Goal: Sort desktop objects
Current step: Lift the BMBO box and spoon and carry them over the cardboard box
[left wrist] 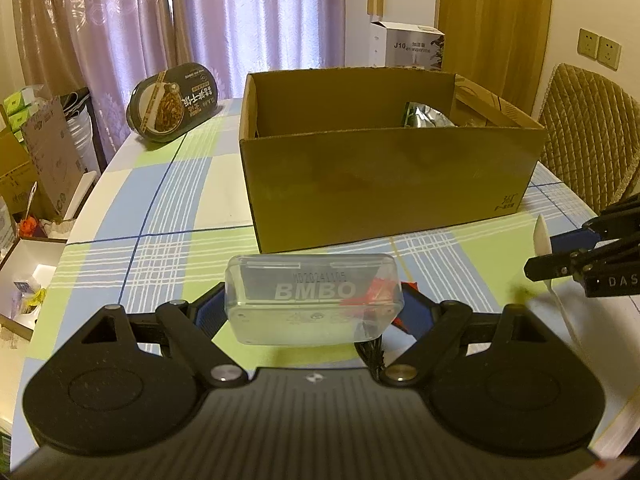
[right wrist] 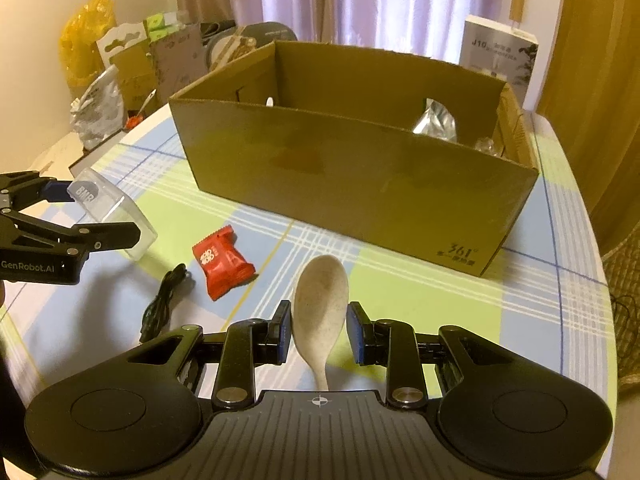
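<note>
My left gripper (left wrist: pixel 314 304) is shut on a clear plastic case (left wrist: pixel 312 298) marked BMBO and holds it above the checked tablecloth; the right wrist view shows that left gripper (right wrist: pixel 92 212) and the case (right wrist: pixel 108 204) at far left. A beige spoon (right wrist: pixel 320 312) stands bowl forward between the blue pads of my right gripper (right wrist: pixel 319 328), which is shut on it. That right gripper (left wrist: pixel 560 248) enters at the right edge. An open cardboard box (left wrist: pixel 384 184) (right wrist: pixel 340 184) stands just ahead of both. A red snack packet (right wrist: pixel 224 264) and a black cable (right wrist: pixel 164 304) lie on the cloth between the grippers.
A silver foil bag (right wrist: pixel 436 122) lies inside the box at its right end. A dark instant-meal tub (left wrist: pixel 172 102) leans at the table's far left. A white J10 carton (left wrist: pixel 412 46) stands behind the box. A wicker chair (left wrist: pixel 592 136) is at right; cartons and bags (left wrist: pixel 40 160) crowd the left.
</note>
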`<control>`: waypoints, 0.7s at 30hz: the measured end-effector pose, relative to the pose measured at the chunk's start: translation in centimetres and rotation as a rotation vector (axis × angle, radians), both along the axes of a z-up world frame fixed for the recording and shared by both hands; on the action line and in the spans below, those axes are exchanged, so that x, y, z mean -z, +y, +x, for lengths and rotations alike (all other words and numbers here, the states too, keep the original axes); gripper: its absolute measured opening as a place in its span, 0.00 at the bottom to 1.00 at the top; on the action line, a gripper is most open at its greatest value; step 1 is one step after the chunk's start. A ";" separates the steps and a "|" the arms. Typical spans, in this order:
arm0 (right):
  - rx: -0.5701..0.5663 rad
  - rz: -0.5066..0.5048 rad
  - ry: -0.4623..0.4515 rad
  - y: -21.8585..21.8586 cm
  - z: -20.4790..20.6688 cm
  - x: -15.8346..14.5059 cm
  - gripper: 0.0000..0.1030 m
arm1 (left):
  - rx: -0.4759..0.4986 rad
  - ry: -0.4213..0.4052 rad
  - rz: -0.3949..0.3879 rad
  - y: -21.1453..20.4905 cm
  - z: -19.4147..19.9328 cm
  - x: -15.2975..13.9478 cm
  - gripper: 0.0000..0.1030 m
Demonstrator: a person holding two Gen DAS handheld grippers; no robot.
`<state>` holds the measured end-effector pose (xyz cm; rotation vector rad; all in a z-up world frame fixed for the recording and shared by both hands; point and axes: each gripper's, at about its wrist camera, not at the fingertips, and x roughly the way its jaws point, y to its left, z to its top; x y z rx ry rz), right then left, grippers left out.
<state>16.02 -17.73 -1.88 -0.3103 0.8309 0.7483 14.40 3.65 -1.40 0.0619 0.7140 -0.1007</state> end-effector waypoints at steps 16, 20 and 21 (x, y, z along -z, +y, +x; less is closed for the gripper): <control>0.019 0.042 -0.065 -0.6 2.4 -3.8 0.00 | 0.015 -0.073 0.024 0.1 2.2 -4.1 0.82; 0.042 0.056 -0.055 -1.2 3.2 -3.7 0.00 | 0.026 -0.076 0.025 -0.4 2.3 -4.3 0.82; 0.050 0.059 -0.044 -1.6 3.4 -3.5 0.00 | 0.027 -0.074 0.024 -0.4 2.4 -4.2 0.82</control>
